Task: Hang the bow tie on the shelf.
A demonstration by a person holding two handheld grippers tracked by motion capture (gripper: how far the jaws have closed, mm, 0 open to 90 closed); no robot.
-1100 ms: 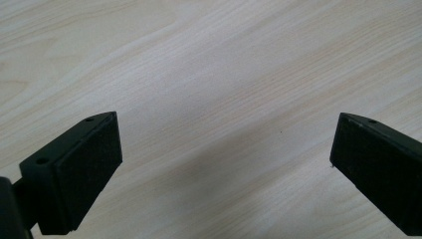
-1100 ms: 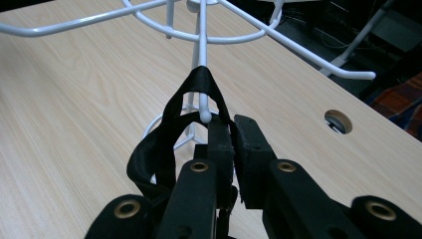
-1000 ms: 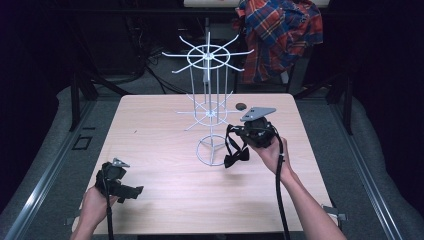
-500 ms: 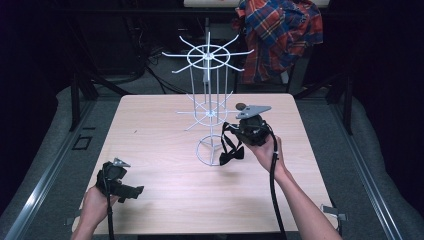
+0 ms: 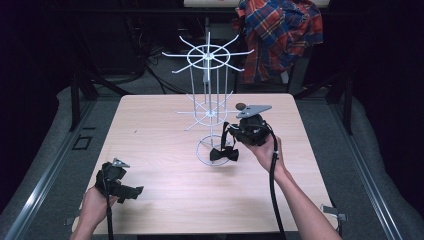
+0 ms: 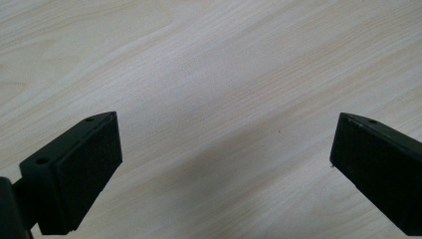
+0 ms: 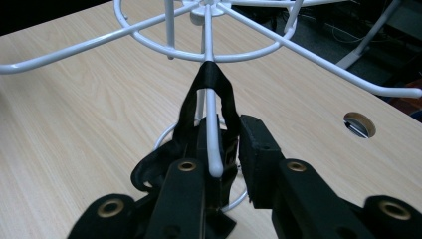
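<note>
Bow tie [image 5: 223,154] hangs beside the white rack's [image 5: 208,107] base ring, its bow lying crosswise. Right gripper view shows its strap [image 7: 209,82] looped over a rack arm, right tool [image 7: 226,149] clamped on it. Since before, it has risen slightly. Left tool [image 6: 224,164], at seven o'clock, gapes over the bench [image 5: 150,130].

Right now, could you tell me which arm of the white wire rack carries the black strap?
The lower-tier arm pointing at the right tool; the black bow tie's strap loops over it, the others are bare.

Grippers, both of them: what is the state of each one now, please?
Left gripper: open, holding nothing.
Right gripper: shut on the black strap looped over a rack arm.
</note>
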